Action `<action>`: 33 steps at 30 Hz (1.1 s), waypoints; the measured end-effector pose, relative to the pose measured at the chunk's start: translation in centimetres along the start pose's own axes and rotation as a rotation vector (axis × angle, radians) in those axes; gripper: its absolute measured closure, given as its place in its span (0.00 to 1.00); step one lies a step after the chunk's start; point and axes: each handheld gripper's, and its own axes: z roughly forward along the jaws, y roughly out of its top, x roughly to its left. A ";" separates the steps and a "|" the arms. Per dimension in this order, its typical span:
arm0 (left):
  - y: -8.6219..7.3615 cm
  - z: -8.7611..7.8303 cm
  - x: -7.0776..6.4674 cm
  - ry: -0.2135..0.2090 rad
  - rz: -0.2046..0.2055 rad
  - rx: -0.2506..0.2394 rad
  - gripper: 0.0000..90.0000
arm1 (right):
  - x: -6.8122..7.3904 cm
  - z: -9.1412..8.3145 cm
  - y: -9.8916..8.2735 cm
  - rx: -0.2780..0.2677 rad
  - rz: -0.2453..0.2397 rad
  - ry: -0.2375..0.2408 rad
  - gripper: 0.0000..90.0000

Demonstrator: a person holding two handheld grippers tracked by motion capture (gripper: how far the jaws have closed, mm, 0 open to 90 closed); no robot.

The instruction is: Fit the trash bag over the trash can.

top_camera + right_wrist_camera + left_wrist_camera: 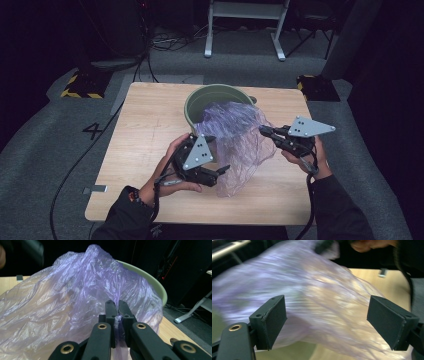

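High view: one purple plastic bag [235, 140] drapes from one green bucket [200, 102] onto the table [145, 130], between two grippers. Left gripper view: left gripper [327, 322], jaws apart, bag beyond them. Right gripper view: right gripper [117, 311], jaws clamped on bag edge.

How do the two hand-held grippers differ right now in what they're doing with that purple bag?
The right hand-held gripper is shut on the purple bag, pinching a fold; the left hand-held gripper is wide open, the bag apart from its pads. The right one sits beside the green bucket; the left is nearer the person. Both carry grey three-cornered plates.
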 end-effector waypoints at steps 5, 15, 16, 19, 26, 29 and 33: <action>-1.4 1.8 -0.8 0.004 -0.042 0.027 0.17 | -0.2 0.2 0.5 -0.003 0.007 -0.011 0.99; -2.1 2.2 0.6 0.113 -0.022 0.037 0.78 | -0.1 0.3 1.0 -0.009 0.002 -0.004 0.99; -2.2 2.0 0.8 0.118 -0.025 0.028 0.85 | -0.2 0.3 1.0 -0.009 0.003 -0.003 0.99; -2.3 1.1 1.8 0.107 -0.029 0.011 1.00 | -0.3 0.4 1.0 -0.010 0.004 -0.002 0.99; -2.2 -1.0 4.2 0.112 -0.105 -0.048 1.00 | -0.7 0.5 1.2 -0.014 0.007 -0.017 0.98; -2.2 -2.0 5.5 0.114 -0.135 -0.071 1.00 | -1.0 0.8 1.3 -0.018 0.008 -0.034 0.96; -2.2 -2.5 7.3 0.118 -0.158 -0.072 1.00 | -1.7 1.5 1.5 -0.021 0.026 -0.051 0.92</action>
